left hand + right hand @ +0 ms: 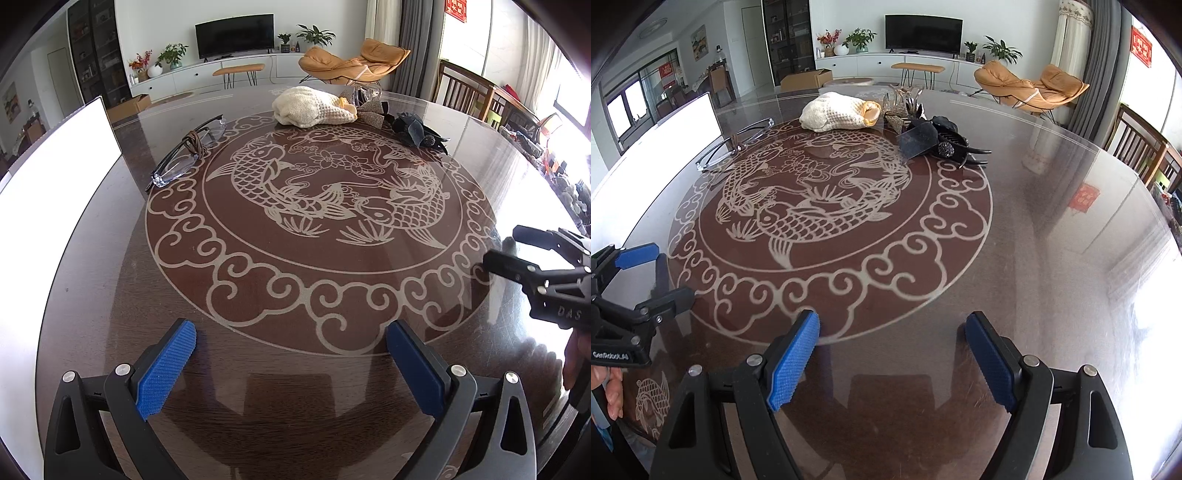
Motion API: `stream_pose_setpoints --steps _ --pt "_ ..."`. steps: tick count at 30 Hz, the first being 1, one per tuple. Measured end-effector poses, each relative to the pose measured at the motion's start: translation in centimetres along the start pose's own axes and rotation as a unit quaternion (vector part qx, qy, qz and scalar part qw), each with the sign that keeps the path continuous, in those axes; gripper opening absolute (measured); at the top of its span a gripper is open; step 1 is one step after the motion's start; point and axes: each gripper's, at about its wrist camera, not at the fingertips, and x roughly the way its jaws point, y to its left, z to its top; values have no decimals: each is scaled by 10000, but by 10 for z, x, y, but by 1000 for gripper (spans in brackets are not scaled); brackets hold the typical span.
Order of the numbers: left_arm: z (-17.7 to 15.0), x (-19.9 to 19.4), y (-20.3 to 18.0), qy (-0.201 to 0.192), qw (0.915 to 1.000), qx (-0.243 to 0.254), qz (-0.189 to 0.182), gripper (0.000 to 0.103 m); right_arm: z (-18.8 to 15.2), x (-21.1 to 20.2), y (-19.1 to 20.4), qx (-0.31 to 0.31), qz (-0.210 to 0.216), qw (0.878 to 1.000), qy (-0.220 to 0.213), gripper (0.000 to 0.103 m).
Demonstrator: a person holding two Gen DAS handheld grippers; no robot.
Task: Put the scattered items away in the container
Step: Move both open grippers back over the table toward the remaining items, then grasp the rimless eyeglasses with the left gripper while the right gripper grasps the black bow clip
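While both grippers hover with jaws apart, table [295, 387] centre lies bare.

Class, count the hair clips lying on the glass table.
3, grouped at the far side: a dark one, a bow one beside the cream cloth, a clear one behind. Others may be hidden.

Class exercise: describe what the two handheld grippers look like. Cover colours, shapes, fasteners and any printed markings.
The left gripper and the right gripper look alike: black plastic frames with triangular cut-outs, silver round bolt heads, and two fingers faced with ribbed blue pads. Seen from the side, one body carries pale lettering reading "DAS", the other "GenRobot.AI". No cables show.
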Motion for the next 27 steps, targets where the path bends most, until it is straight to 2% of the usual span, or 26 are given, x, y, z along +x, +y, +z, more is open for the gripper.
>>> stream_pose_setpoints --steps 3,9,13,16,20,22,23,24,25,27 --pt "0 0 0 1 10000 -3 4 103 27 22 -26 -59 55 9999 -153 83" --pt "1 -1 0 -1 10000 -6 18 103 85 62 -62 -39 20 9999 -150 83" --pt "1 -1 0 -2 10000 -7 16 103 111 79 -63 -302 152 9993 -165 82" --pt "0 -1 0 -3 10000 -5 17 103 127 89 -58 -518 87 9984 -217 82" --pt "0 -1 0 -3 10000 -5 16 103 143 101 -54 -534 203 9982 -194 82" --pt "1 -1 0 -3 10000 -3 17 103 145 102 -50 -593 207 9978 -214 76" --pt "1 -2 0 -2 10000 -2 17 103 144 100 -47 -631 260 9974 -247 68" --pt "1 -2 0 -2 10000 -2 17 103 142 97 -44 -631 360 9970 -275 43" --pt "0 -1 0 -2 10000 -4 16 103 140 94 -41 -627 307 9971 -310 39" --pt "1 -2 1 -3 10000 -9 -7 103 130 88 -34 -560 292 9976 -297 39"
